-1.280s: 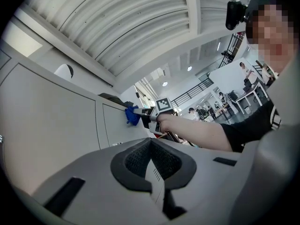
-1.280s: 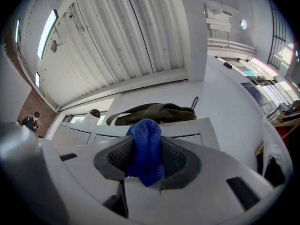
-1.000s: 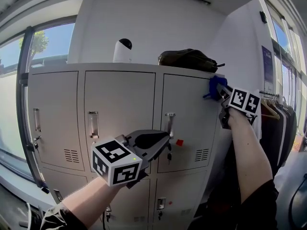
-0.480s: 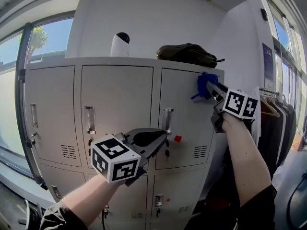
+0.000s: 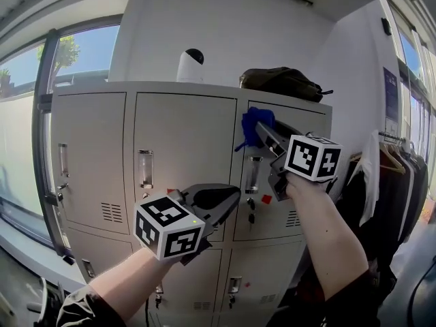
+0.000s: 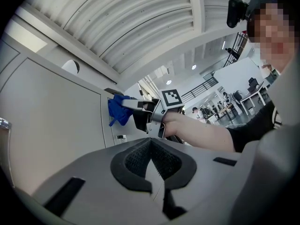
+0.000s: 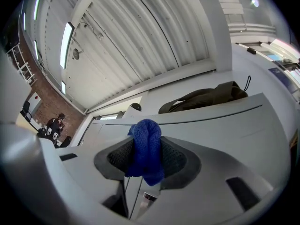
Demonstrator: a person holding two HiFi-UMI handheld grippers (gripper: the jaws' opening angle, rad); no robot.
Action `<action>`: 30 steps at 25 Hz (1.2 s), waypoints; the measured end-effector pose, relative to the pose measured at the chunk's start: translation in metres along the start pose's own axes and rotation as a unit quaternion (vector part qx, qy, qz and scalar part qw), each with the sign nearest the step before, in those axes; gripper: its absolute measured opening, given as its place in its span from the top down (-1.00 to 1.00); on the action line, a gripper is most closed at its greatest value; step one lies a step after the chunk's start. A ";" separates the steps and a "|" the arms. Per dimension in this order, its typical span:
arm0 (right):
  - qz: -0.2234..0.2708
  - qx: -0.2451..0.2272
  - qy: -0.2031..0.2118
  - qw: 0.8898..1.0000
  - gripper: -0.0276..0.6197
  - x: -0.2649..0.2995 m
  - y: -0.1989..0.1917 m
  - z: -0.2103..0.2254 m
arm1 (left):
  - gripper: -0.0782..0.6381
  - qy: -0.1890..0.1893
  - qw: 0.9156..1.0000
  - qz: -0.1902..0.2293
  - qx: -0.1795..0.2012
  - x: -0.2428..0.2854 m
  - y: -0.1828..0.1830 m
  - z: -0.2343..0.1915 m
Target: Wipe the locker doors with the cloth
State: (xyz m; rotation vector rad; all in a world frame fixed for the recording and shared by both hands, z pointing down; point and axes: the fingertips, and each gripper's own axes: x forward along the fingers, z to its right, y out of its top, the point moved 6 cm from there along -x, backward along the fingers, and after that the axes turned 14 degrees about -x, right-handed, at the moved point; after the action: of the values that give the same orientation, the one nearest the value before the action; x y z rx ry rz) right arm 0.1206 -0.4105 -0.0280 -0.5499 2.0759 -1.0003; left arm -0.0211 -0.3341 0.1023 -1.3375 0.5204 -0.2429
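A row of grey lockers (image 5: 184, 148) fills the head view. My right gripper (image 5: 257, 131) is shut on a bunched blue cloth (image 5: 250, 122) and presses it against the upper left corner of the top right door (image 5: 300, 176), near the seam with the middle door. The right gripper view shows the cloth (image 7: 146, 146) pinched between the pads, with the locker top (image 7: 225, 121) beyond. My left gripper (image 5: 231, 199) hangs shut and empty in front of the middle lockers, lower down. From the left gripper view I see the cloth (image 6: 119, 110) against the door.
On top of the lockers stand a white dome-shaped device (image 5: 190, 67) and a dark bag (image 5: 283, 80). Keys (image 5: 251, 214) hang from the right door's lock beside a red tag (image 5: 266, 199). Clothes on hangers (image 5: 385, 165) are at the right, a tall window (image 5: 24, 155) at the left.
My right gripper has slid the cloth leftward along the top of the right door, from its right edge to its left edge. The left gripper has barely moved.
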 end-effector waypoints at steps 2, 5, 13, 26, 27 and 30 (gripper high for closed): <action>-0.005 0.001 -0.001 1.000 0.44 0.004 -0.005 -0.003 | 0.76 0.003 1.000 -0.001 0.001 -0.004 0.000 -0.001; -0.018 0.005 -0.010 1.000 0.44 0.006 -0.015 0.003 | 0.76 0.007 1.000 -0.001 0.001 -0.009 0.001 -0.003; -0.037 0.007 -0.051 0.998 0.44 -0.024 -0.032 0.043 | 0.76 0.003 1.000 -0.005 -0.001 0.001 -0.003 -0.003; -0.073 0.011 -0.157 0.985 0.44 -0.109 -0.059 0.149 | 0.76 -0.033 0.999 -0.020 0.003 0.051 -0.017 0.012; -0.076 0.011 -0.163 0.984 0.44 -0.115 -0.062 0.155 | 0.76 -0.034 0.999 -0.022 0.002 0.054 -0.018 0.013; -0.082 0.013 -0.175 0.981 0.44 -0.128 -0.067 0.166 | 0.76 -0.036 0.999 -0.024 -0.001 0.061 -0.021 0.014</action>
State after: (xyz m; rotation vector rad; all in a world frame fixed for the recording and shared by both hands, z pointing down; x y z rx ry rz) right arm 0.3333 -0.4466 0.0137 -0.8309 1.7249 -0.9447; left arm 0.0413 -0.3547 0.1111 -1.3570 0.4289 -0.2322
